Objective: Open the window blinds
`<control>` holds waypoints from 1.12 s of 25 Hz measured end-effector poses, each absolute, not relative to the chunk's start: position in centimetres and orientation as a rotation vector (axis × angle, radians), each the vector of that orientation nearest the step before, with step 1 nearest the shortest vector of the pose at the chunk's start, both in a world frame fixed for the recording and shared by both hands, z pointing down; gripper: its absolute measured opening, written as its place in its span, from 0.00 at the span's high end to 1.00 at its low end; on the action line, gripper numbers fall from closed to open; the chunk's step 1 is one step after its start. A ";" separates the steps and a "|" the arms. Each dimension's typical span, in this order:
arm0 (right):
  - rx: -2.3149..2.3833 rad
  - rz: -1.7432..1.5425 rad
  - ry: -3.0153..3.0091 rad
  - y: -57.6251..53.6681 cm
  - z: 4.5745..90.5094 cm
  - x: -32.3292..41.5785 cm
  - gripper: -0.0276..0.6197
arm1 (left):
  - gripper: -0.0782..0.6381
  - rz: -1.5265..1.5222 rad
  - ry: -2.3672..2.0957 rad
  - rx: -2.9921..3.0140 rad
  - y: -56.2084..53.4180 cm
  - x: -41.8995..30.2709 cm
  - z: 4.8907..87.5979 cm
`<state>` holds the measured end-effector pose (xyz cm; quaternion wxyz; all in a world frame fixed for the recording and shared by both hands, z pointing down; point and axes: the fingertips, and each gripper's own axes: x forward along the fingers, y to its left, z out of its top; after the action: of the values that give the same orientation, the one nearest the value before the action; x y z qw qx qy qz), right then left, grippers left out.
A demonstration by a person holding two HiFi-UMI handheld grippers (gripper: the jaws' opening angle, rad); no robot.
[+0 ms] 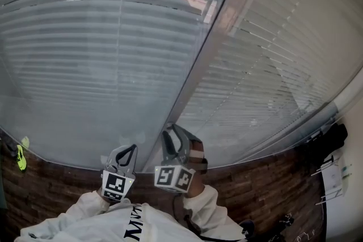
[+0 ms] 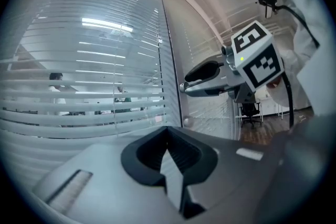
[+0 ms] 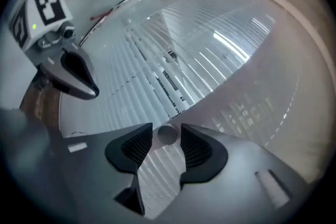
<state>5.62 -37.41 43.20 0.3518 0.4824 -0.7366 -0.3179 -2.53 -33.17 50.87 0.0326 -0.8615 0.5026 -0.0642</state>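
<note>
Standing right up against the glass now, the person has both tools raised in front of the window blinds (image 1: pixel 85 54), which hang in two panels either side of a pale upright frame (image 1: pixel 210 48). Most slats lie nearly flat against each other, though the top few on the left-hand panel show dark gaps.

The right gripper (image 1: pixel 170 133) is out in front, close to the frame. Its own camera shows the jaws (image 3: pixel 166 127) parted a little way, and a small round knob (image 3: pixel 167 135) sits framed right between the tips. From the other tool's camera that knob (image 2: pixel 187 122) is on the frame, just beyond the right gripper's nose (image 2: pixel 184 86) and apart from it, so nothing is clamped.

The left gripper (image 1: pixel 131 148) hangs back beside it, a touch lower and nearer the person's white sleeve (image 1: pixel 210 207). Its pads (image 2: pixel 168 131) meet at the tips, pinched together on nothing, with the slats showing through the hollow behind them. From the right tool's camera it (image 3: pixel 92 93) hovers off the glass, touching nothing
</note>
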 end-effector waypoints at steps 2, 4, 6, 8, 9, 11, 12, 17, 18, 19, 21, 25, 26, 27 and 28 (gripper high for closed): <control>1.226 -0.910 -1.808 -37.6 43.3 5.6 0.69 | 0.89 -0.195 1.549 -2.652 -33.1 -2.5 50.8; 1.208 -0.965 -1.731 -37.7 43.2 5.7 0.69 | 0.89 -0.195 1.551 -2.651 -32.9 -2.6 50.7; 1.181 -1.018 -1.661 -37.8 43.2 5.7 0.69 | 0.89 -0.195 1.554 -2.650 -32.8 -2.7 50.6; 1.152 -1.056 -1.608 -37.9 43.5 5.6 0.70 | 0.89 -0.194 1.554 -2.649 -32.9 -2.7 50.6; 1.143 -1.065 -1.595 -37.9 43.7 5.6 0.71 | 0.89 -0.193 1.554 -2.649 -32.9 -2.6 50.6; 1.147 -1.066 -1.592 -37.9 43.9 5.6 0.76 | 0.89 -0.193 1.552 -2.650 -33.0 -2.5 50.7; 1.157 -1.060 -1.600 -37.9 44.0 5.6 0.76 | 0.89 -0.192 1.551 -2.650 -32.9 -2.5 50.7; 1.305 -0.795 -1.890 -38.0 43.2 5.7 0.76 | 0.89 -0.194 1.556 -2.647 -32.9 -2.5 50.6; 1.344 -0.700 -1.977 -38.0 43.0 5.8 0.76 | 0.89 -0.195 1.558 -2.645 -32.9 -2.5 50.6; 1.380 -0.605 -2.054 -38.1 42.9 5.9 0.76 | 0.89 -0.196 1.559 -2.644 -32.9 -2.5 50.6; 1.448 -0.420 -2.192 -38.1 42.9 6.2 0.76 | 0.89 -0.196 1.558 -2.643 -32.8 -2.4 50.5; 1.593 -0.001 -2.447 -38.4 42.5 6.9 0.76 | 0.89 -0.198 1.554 -2.643 -32.7 -2.1 50.4; 1.625 0.103 -2.495 -38.5 42.4 7.2 0.76 | 0.89 -0.199 1.553 -2.643 -32.8 -2.0 50.4; 1.653 0.204 -2.539 -38.6 42.4 7.4 0.76 | 0.89 -0.200 1.553 -2.642 -32.8 -1.9 50.4; 1.676 0.309 -2.583 -38.7 42.5 7.6 0.76 | 0.89 -0.200 1.555 -2.640 -32.8 -1.9 50.4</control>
<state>7.60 -38.71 42.48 0.0235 0.5414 -0.8345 0.0998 -1.91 -32.76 50.43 0.0356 -0.8593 0.5060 -0.0652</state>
